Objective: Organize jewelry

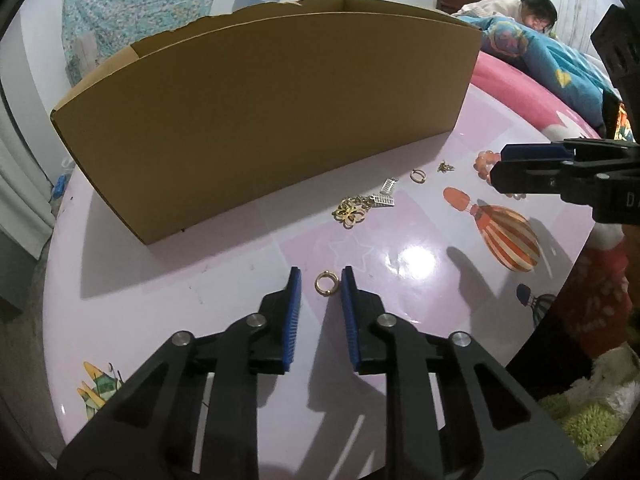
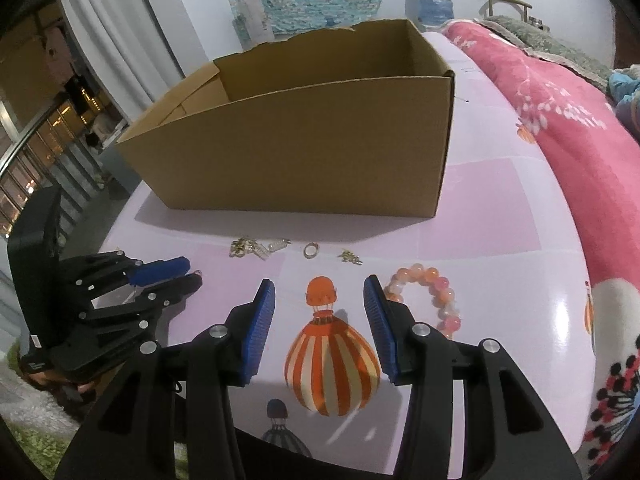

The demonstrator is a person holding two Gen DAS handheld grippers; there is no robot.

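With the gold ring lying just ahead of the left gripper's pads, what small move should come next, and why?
Probably ease the left gripper slightly forward and down so its pads bracket the gold ring, then close. The ring lies flat on the table at the fingertips, untouched, with the jaws apart. The cardboard box stands open just behind, a likely place for it.
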